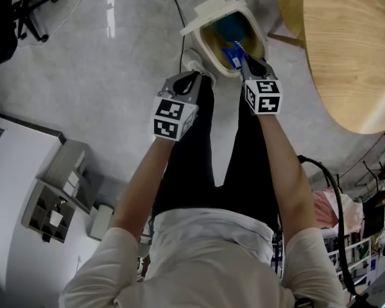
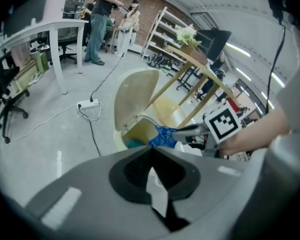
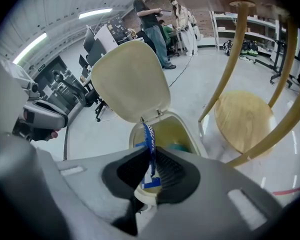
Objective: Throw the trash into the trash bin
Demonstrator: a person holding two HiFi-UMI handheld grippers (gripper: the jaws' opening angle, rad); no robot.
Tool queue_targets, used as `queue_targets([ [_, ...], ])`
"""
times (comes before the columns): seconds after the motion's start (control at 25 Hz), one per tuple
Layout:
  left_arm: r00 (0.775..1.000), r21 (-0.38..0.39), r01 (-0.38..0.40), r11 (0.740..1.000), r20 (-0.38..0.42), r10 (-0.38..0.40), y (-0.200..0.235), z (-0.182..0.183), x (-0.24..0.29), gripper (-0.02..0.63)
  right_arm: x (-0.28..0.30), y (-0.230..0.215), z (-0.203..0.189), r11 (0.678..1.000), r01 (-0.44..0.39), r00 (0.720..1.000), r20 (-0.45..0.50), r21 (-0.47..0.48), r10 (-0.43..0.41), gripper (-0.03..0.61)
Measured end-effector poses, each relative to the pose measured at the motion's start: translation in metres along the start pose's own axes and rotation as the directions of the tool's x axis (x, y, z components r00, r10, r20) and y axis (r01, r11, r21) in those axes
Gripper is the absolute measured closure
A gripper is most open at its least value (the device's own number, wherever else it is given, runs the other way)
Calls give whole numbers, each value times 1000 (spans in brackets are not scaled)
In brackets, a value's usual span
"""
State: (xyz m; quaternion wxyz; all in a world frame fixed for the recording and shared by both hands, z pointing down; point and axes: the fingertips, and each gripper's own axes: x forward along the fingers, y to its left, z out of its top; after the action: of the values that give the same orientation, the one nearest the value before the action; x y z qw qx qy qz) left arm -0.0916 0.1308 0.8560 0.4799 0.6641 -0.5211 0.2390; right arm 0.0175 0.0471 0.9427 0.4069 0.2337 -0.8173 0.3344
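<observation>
The trash bin [image 1: 204, 53] stands on the bare grey floor [image 1: 102, 63] with its lid [image 3: 130, 81] tipped up and back, so the mouth is wide open. On one side it is hemmed in. The round wooden table [image 1: 346, 50] overhangs close beside it, and the table's slanted legs [image 3: 230, 69] come down just next to the rim. The other side is open floor. Only a black cable [image 1: 175, 5] trails past the bin there, and an office chair [image 1: 25, 11] stands well away. A white shelf unit [image 1: 51, 204] sits behind the person's left side, clear of the arms.

The person stands right in front of the bin. Both forearms reach forward and down, side by side, and both tools point steeply at it.

The right gripper [image 1: 244, 61] hangs over the near edge of the opening. Its jaws are pinched on a blue wrapper [image 1: 233, 53], with barely a slit between them. The wrapper stands on edge between the pads, and most of it sticks out past the tips, above the inside of the bin and not yet in it. Something bluish-green already lies at the bottom.

The left gripper [image 1: 196, 76] is just beside the bin's left rim, a little lower and nearer the person than the right one. Its jaw tips meet with nothing between them. I cannot tell whether it touches the bin.
</observation>
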Motion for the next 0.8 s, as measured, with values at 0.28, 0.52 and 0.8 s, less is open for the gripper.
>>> queue_targets([
  [0.28,1000,-15,-5,1000,-14,4,6,-7,-1,611,2,5,-6,1000,-21,999,-29,-19,21,434],
  [0.52,1000,-28,-23,999,6,23,7,1,-16,611,-12,12,3,999,-27,999,-24,-36,26,434],
  [0.8,999,-20,-25,999,24,25,1,17,-32,611,-35,20,29,997,-20,1000,-5,-76,20,492],
])
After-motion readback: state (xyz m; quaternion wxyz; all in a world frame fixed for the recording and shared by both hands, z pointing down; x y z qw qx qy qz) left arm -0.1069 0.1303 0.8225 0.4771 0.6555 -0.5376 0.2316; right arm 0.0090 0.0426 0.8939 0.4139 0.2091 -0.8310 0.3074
